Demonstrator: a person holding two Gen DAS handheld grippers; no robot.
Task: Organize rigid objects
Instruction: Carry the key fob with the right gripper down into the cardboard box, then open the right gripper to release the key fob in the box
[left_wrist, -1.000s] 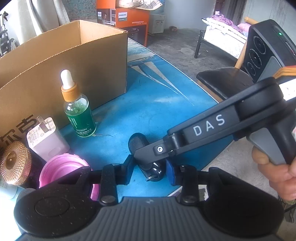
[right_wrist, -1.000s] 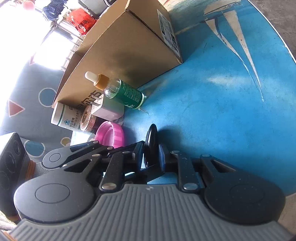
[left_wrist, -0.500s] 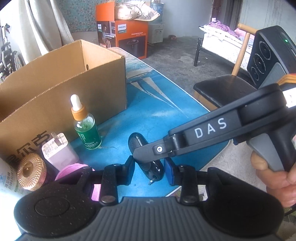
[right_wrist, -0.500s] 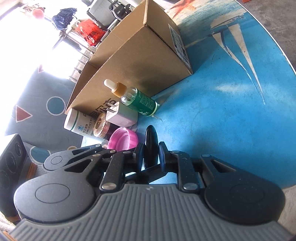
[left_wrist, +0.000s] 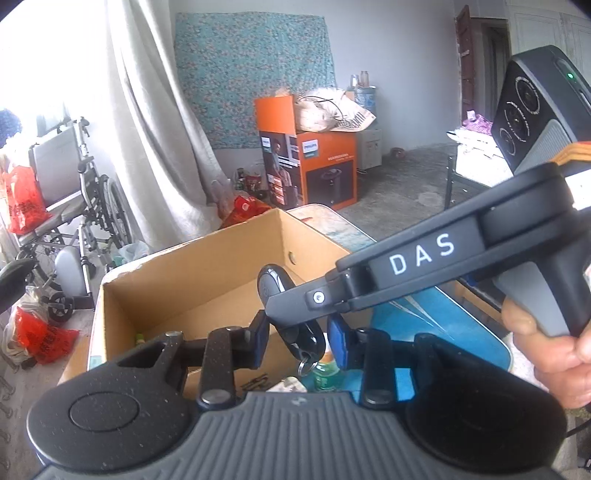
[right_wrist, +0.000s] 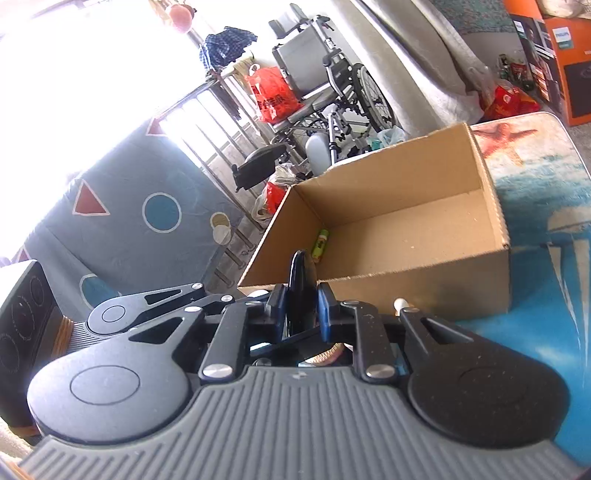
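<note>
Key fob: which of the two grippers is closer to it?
Right, narrowly. The right gripper is clamped on the key fob. The left gripper has a finger on either side of the fob's lower end; whether they touch it is unclear.

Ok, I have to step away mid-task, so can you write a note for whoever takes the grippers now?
Right gripper: shut on the black key fob, held edge-on near the box.
Left gripper: fingers either side of the same fob; grip unclear.
Done: one small green tube lies in the box.
Left: put the fob in the box, then the green bottle on the table.
</note>
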